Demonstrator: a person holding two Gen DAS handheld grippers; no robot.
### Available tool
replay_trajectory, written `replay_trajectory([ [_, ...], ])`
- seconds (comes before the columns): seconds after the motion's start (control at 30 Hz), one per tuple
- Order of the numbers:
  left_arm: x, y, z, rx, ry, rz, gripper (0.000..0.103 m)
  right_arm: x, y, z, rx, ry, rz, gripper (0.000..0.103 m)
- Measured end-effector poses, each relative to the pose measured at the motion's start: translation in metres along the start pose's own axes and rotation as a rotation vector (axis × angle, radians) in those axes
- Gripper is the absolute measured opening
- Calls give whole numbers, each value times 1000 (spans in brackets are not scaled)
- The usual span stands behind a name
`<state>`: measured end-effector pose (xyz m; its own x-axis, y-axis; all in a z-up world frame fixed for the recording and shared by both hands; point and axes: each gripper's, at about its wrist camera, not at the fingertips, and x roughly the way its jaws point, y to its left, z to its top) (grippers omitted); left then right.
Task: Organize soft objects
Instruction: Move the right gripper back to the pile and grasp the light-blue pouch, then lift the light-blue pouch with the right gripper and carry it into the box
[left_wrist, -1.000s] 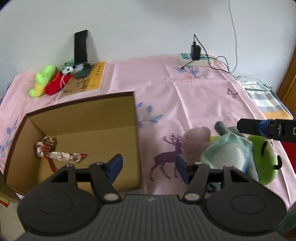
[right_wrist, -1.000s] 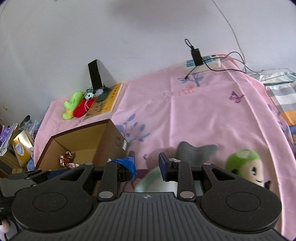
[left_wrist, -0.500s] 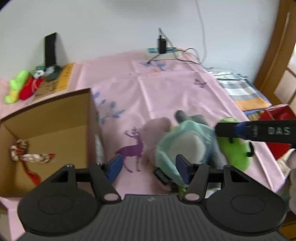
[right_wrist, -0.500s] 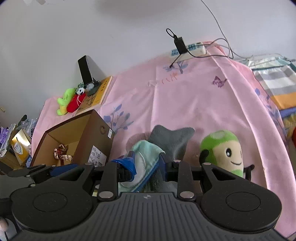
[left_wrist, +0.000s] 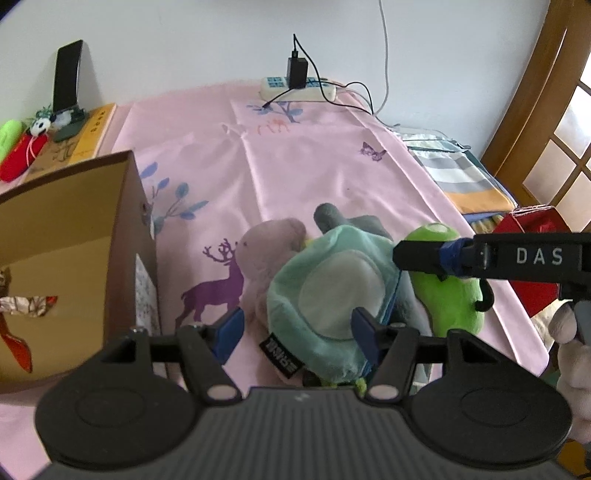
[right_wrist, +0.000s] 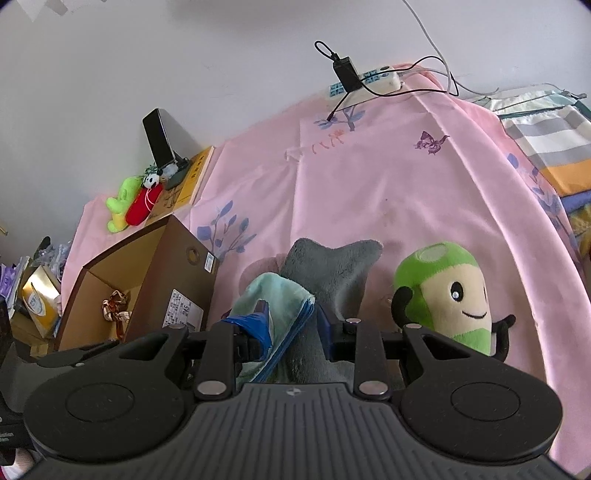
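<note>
A pile of soft toys lies on the pink cloth: a teal plush (left_wrist: 328, 288) on top, a mauve plush (left_wrist: 266, 247) to its left, a grey plush (right_wrist: 328, 266) behind, and a green mushroom plush (right_wrist: 447, 291) on the right. My left gripper (left_wrist: 295, 328) is open, its fingers on either side of the teal plush's near edge. My right gripper (right_wrist: 291, 325) is open around the teal plush (right_wrist: 277, 302) and the grey plush; its finger (left_wrist: 424, 254) reaches in from the right in the left wrist view. An open cardboard box (left_wrist: 74, 236) holding a ribbon scrap (right_wrist: 116, 310) stands on the left.
At the back left lie small green and red plush toys (right_wrist: 133, 203), a book (right_wrist: 184, 181) and a phone on a stand (right_wrist: 159, 136). A power strip with cables (left_wrist: 299, 88) sits at the back wall. Folded striped cloth (left_wrist: 465, 177) lies past the right edge.
My left gripper has swung right from the box toward the toy pile, now straddling the teal plush. My right gripper has drawn back, bringing the teal and grey plush between its fingers.
</note>
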<state>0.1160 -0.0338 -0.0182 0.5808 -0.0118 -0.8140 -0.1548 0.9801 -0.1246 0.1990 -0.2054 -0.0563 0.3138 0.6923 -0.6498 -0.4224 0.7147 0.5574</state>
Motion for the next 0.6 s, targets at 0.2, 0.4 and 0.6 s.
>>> replay_trajectory([
  [0.2, 9, 1, 2, -3, 1, -11, 63, 5, 0, 3, 2, -6, -10, 12],
  [0.4, 16, 7, 1, -36, 10, -58, 63, 13, 0, 6, -9, -1, -18, 12],
  [0.6, 21, 10, -3, -75, 10, -142, 63, 17, 4, 3, -28, -21, 2, 14],
])
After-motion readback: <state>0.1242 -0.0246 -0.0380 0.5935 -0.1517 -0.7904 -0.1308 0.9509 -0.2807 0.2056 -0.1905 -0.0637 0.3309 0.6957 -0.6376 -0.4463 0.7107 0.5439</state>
